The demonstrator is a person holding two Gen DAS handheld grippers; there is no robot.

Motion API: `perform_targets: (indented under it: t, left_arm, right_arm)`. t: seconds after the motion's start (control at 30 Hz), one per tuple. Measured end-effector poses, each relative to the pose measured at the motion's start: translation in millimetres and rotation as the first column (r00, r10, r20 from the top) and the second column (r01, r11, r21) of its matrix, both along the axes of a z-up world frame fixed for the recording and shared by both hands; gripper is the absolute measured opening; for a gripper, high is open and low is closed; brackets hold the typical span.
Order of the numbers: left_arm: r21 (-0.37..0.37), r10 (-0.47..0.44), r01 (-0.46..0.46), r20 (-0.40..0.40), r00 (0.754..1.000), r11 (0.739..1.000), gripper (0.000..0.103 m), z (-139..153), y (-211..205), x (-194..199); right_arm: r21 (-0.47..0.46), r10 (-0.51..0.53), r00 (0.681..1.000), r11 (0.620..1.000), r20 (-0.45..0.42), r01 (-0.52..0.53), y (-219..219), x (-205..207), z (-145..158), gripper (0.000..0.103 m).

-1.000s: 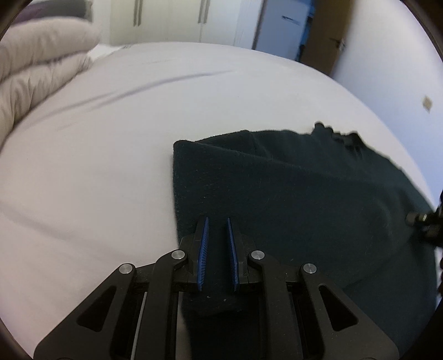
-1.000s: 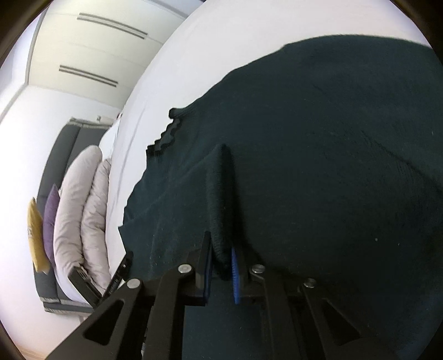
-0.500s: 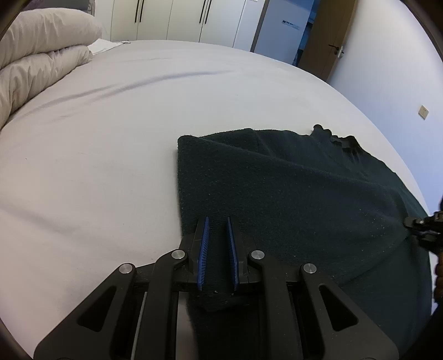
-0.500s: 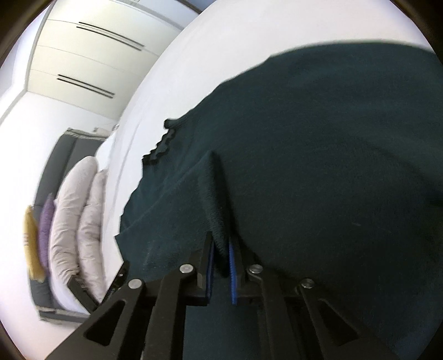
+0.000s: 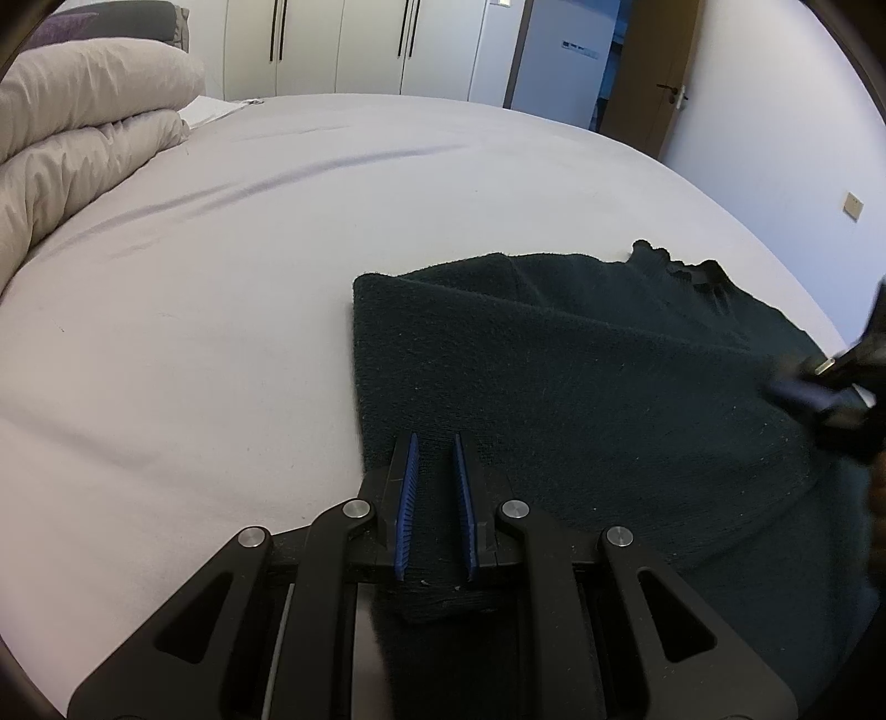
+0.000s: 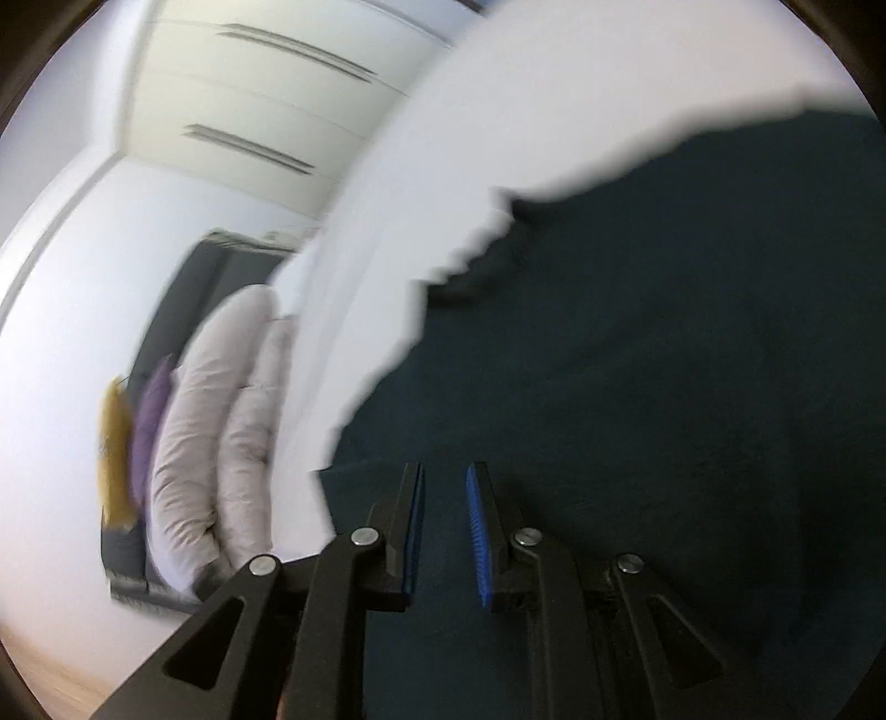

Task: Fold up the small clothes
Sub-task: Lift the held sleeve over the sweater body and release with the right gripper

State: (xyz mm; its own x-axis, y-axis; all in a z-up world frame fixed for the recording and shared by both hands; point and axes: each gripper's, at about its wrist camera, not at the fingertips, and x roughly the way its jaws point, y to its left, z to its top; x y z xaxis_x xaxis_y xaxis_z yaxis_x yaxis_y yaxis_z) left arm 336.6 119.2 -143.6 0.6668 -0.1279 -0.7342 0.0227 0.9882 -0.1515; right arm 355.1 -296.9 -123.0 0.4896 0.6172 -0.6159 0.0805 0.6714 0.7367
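Note:
A dark green knitted sweater [image 5: 581, 399] lies partly folded on the white bed [image 5: 221, 277], its scalloped collar [image 5: 681, 266] at the far right. My left gripper [image 5: 434, 443] is shut on the sweater's near edge, cloth between its blue pads. My right gripper [image 6: 446, 476] is open and empty just above the sweater [image 6: 664, 387]; the right wrist view is blurred. The right gripper also shows at the right edge of the left wrist view [image 5: 830, 382].
Folded beige duvets [image 5: 83, 122] lie at the bed's far left, also in the right wrist view [image 6: 216, 432] with purple and yellow cushions. White wardrobes [image 5: 343, 44] and a door [image 5: 653, 72] stand beyond the bed.
My right gripper has let go of the sweater fold, opened and swung away. The fold now lies flat. My left gripper has kept its hold.

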Motion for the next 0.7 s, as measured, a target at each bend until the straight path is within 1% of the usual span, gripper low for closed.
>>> perform_targets:
  t: [0.03, 0.1, 0.13, 0.17, 0.2, 0.23, 0.27, 0.3, 0.33, 0.37, 0.4, 0.43, 0.47, 0.5, 0.53, 0.57, 0.63, 0.67, 0.7]
  left_arm:
    - [-0.008, -0.001, 0.001, 0.000, 1.000, 1.000, 0.014, -0.2, 1.3, 0.0]
    - [-0.022, -0.001, 0.001, 0.001, 1.000, 1.000, 0.014, -0.9, 4.1, -0.1]
    - [-0.026, -0.001, 0.001, 0.001, 1.000, 1.000, 0.014, -1.3, 4.6, 0.1]
    - [-0.030, -0.001, 0.001, 0.001, 1.000, 1.000, 0.014, -1.8, 5.2, 0.1]
    - [-0.032, 0.000, 0.000, 0.001, 1.000, 0.999, 0.014, -2.0, 5.6, 0.3]
    - [-0.032, 0.000, 0.000, 0.001, 1.000, 0.999, 0.014, -2.0, 5.6, 0.2]
    - [-0.031, 0.000, 0.000, 0.001, 1.000, 1.000, 0.014, -2.0, 5.9, 0.3]
    - [-0.028, 0.000, 0.000, 0.001, 1.000, 1.000, 0.014, -2.2, 6.0, 0.4]
    - [-0.025, 0.001, -0.001, 0.001, 1.000, 1.000, 0.014, -2.2, 5.7, 0.5]
    - [-0.022, 0.001, -0.001, 0.002, 1.000, 1.000, 0.014, -2.3, 5.3, 0.6]
    - [-0.017, 0.001, -0.001, 0.002, 1.000, 1.000, 0.014, -2.1, 4.9, 0.5]
    - [-0.014, 0.001, -0.001, 0.002, 1.000, 1.000, 0.014, -2.1, 4.7, 0.5]
    - [-0.013, 0.001, -0.001, 0.003, 1.000, 1.000, 0.014, -2.0, 4.0, 0.3]
    - [-0.011, 0.001, -0.001, 0.003, 1.000, 1.000, 0.014, -1.8, 3.9, 0.2]
    - [-0.011, 0.002, -0.002, 0.003, 1.000, 1.000, 0.014, -1.8, 3.8, 0.1]
    - [-0.010, 0.002, -0.002, 0.003, 1.000, 1.000, 0.014, -1.8, 4.1, 0.1]
    - [0.000, 0.003, -0.003, 0.003, 1.000, 1.000, 0.014, -1.5, 2.1, -0.2]
    - [0.011, 0.004, -0.004, 0.004, 1.000, 1.000, 0.014, -1.3, 0.7, -0.2]
    - [0.020, 0.005, -0.005, 0.004, 1.000, 1.000, 0.014, -1.2, -1.4, -0.4]
  right_arm:
    - [0.003, -0.030, 1.000, 1.000, -0.003, 0.030, -6.8, 1.0, -7.8, 0.000]
    - [0.107, -0.094, 0.995, 0.990, 0.031, 0.090, -31.6, -1.4, -16.2, 0.000]
    - [0.125, -0.132, 0.990, 0.984, 0.042, 0.126, -42.8, -6.6, -15.1, 0.000]
    - [0.099, -0.175, 0.983, 0.981, 0.057, 0.169, -56.0, -12.5, -11.1, 0.000]
    - [0.042, -0.231, 0.970, 0.973, 0.073, 0.228, -73.1, -20.5, -5.2, 0.000]
    - [0.032, -0.275, 0.958, 0.961, 0.082, 0.273, -90.6, -26.8, -1.4, 0.000]
    - [0.033, -0.328, 0.942, 0.944, 0.071, 0.327, -110.0, -36.5, 0.4, 0.002]
    - [0.018, -0.396, 0.917, 0.918, 0.053, 0.395, -133.4, -52.3, 5.3, 0.004]
    - [0.022, -0.433, 0.899, 0.901, 0.061, 0.433, -149.9, -66.5, 10.9, 0.015]
    - [0.039, -0.476, 0.875, 0.879, 0.091, 0.475, -172.0, -90.9, 21.1, 0.023]
    - [0.060, -0.504, 0.856, 0.864, 0.113, 0.501, -187.4, -110.2, 28.3, 0.042]
    - [0.080, -0.540, 0.832, 0.842, 0.130, 0.534, -203.4, -132.2, 35.4, 0.058]
    - [0.099, -0.601, 0.786, 0.799, 0.144, 0.593, -226.4, -163.8, 43.8, 0.064]
    - [0.107, -0.639, 0.755, 0.769, 0.148, 0.630, -239.8, -183.5, 48.5, 0.069]
    - [0.122, -0.684, 0.714, 0.730, 0.150, 0.673, -258.1, -209.0, 52.5, 0.069]
    - [0.159, -0.730, 0.669, 0.683, 0.140, 0.713, -280.3, -238.6, 54.2, 0.069]
    - [0.192, -0.796, 0.599, 0.604, 0.091, 0.774, -310.7, -279.1, 51.5, 0.069]
    - [0.190, -0.816, 0.575, 0.574, 0.057, 0.796, -321.1, -293.2, 48.7, 0.069]
    - [0.188, -0.838, 0.546, 0.537, 0.005, 0.822, -335.1, -309.2, 43.3, 0.069]
